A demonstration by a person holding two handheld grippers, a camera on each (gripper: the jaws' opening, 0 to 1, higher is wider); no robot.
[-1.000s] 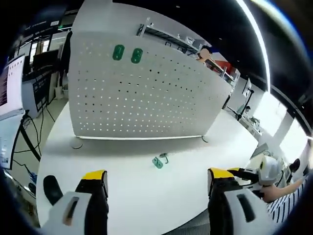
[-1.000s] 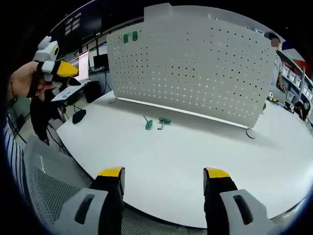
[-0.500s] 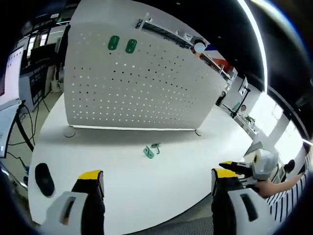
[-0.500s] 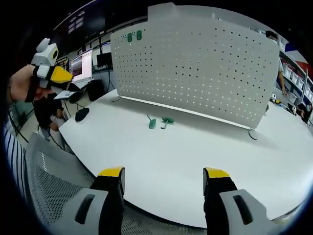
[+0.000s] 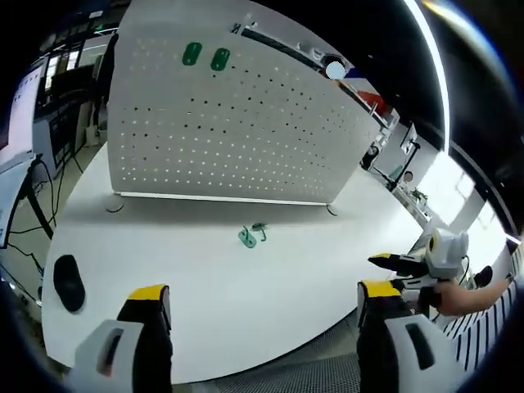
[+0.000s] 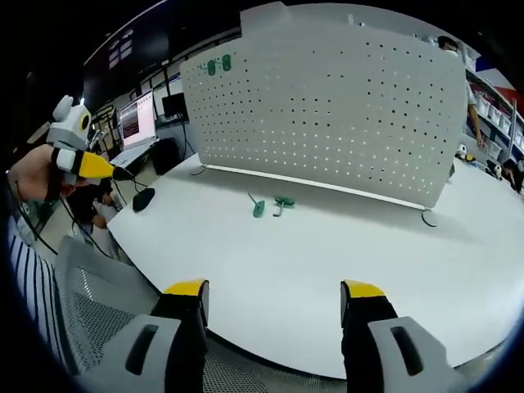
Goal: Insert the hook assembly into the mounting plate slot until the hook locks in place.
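Hook assembly [image 5: 252,236] lies loose on the tabletop [image 5: 205,278] before the pegboard [image 5: 221,131] — both claws, left claw [image 5: 258,307] and right claw [image 6: 274,304], released and well apart. We risk knocking it aside on a skewed approach.

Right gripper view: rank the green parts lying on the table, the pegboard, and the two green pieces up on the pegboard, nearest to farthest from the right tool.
1. Green parts on the table: ahead of the right tool, slightly left, lying on the white table.
2. Pegboard: standing behind them, across the table's far side.
3. Two green pieces: high in the pegboard's upper left corner, its far end.
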